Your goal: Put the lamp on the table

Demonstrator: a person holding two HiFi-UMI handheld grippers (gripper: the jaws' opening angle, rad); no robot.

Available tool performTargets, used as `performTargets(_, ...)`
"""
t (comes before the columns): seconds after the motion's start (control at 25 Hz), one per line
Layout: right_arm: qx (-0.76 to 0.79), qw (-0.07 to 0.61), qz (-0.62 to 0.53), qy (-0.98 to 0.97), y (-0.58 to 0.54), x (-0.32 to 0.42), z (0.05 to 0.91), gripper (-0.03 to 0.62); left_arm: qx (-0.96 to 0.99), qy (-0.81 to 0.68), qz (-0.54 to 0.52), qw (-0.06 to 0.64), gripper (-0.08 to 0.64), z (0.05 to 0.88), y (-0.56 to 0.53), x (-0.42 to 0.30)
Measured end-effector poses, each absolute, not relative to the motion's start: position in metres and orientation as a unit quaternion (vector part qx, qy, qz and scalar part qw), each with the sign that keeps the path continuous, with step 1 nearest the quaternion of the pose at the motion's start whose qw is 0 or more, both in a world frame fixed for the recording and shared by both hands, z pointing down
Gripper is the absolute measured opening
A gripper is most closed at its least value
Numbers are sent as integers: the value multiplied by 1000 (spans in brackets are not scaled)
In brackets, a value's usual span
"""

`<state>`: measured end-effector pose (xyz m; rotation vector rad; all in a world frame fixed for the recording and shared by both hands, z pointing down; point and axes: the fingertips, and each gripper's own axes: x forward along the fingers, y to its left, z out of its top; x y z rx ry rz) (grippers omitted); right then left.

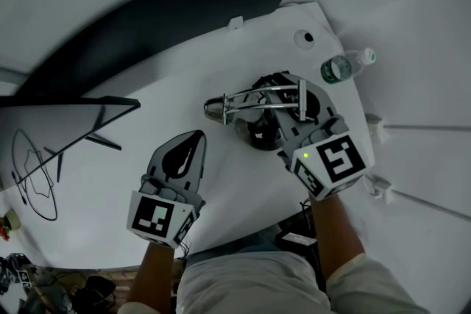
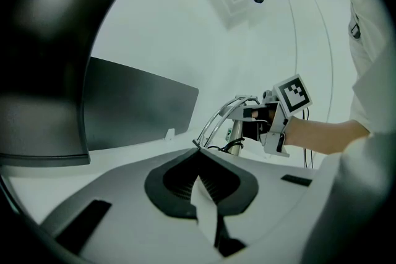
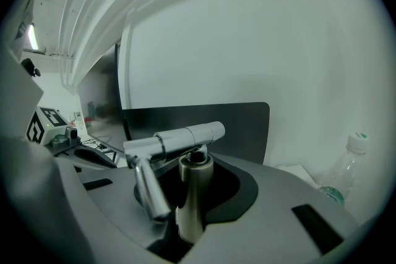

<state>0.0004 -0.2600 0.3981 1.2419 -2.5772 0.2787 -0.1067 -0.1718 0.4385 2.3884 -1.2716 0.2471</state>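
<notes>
A metal desk lamp with a black round base stands on the white table, its head pointing left. My right gripper is shut on the lamp's upright post. A chrome tube crosses just above the jaws. My left gripper hovers left of the lamp, apart from it, jaws shut with nothing between them. In the left gripper view the lamp and the right gripper show beyond the left gripper.
A dark monitor stands along the table's back. A second dark panel and black cables are at the left. A water bottle lies near the right edge, and a small round object sits at the far corner.
</notes>
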Motion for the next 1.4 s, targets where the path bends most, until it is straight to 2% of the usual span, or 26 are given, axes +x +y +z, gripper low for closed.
performTargets(0.76, 424, 136, 86, -891, -253, -5, 405, 69, 857, -460, 88, 216, 3, 440, -165, -108)
performTargets(1.4, 422, 112, 71, -897, -240, -2, 405, 75, 858, -461, 88, 206, 3, 438, -162, -100)
